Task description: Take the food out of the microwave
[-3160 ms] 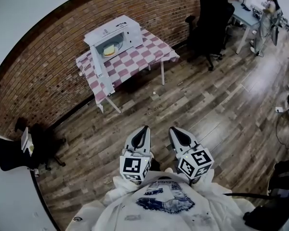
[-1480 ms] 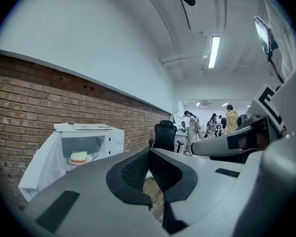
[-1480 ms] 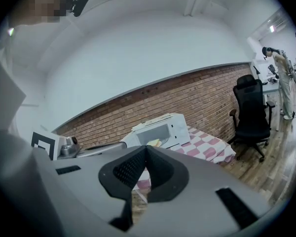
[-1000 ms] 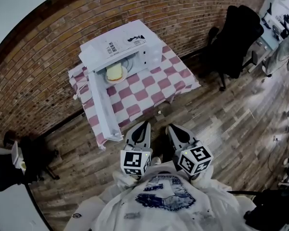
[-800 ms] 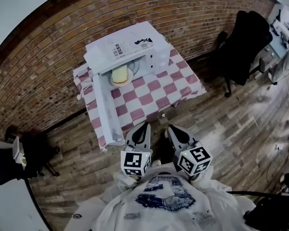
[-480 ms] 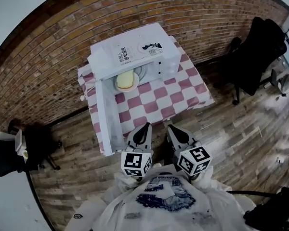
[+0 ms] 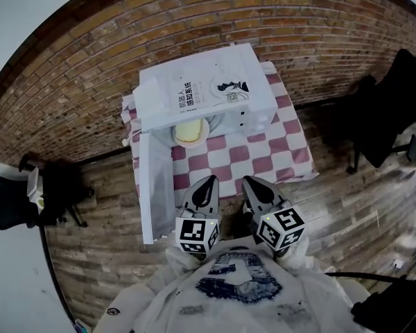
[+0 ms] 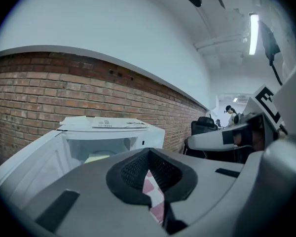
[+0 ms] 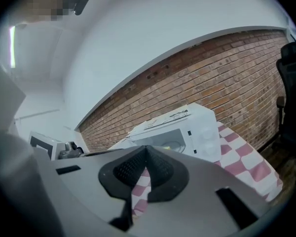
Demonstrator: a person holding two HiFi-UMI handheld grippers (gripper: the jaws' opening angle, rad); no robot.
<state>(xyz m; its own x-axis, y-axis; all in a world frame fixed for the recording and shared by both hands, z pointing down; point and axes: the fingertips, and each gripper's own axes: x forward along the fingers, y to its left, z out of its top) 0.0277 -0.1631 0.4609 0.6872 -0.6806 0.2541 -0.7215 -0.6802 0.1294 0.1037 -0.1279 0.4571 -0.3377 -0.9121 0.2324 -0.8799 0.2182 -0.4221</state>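
A white microwave (image 7: 208,89) stands on a table with a pink-and-white checked cloth (image 7: 263,151). Its door (image 7: 154,186) hangs open to the left. Inside lies the food (image 7: 189,132), a pale slice on a white plate. My left gripper (image 7: 206,183) and right gripper (image 7: 253,184) are side by side just short of the table's near edge, both shut and empty, pointing at the microwave. The left gripper view shows the microwave (image 8: 108,132) ahead with the food (image 8: 96,158) in its cavity. In the right gripper view the microwave (image 9: 182,127) is past the shut jaws.
A brick wall (image 7: 76,68) runs behind the table. One black office chair (image 7: 395,109) stands at the right and another black chair (image 7: 28,200) at the left. The floor is wooden planks (image 7: 360,214).
The table and microwave have come much closer and now lie straight ahead of both grippers. The grippers keep their side-by-side pose, shut throughout.
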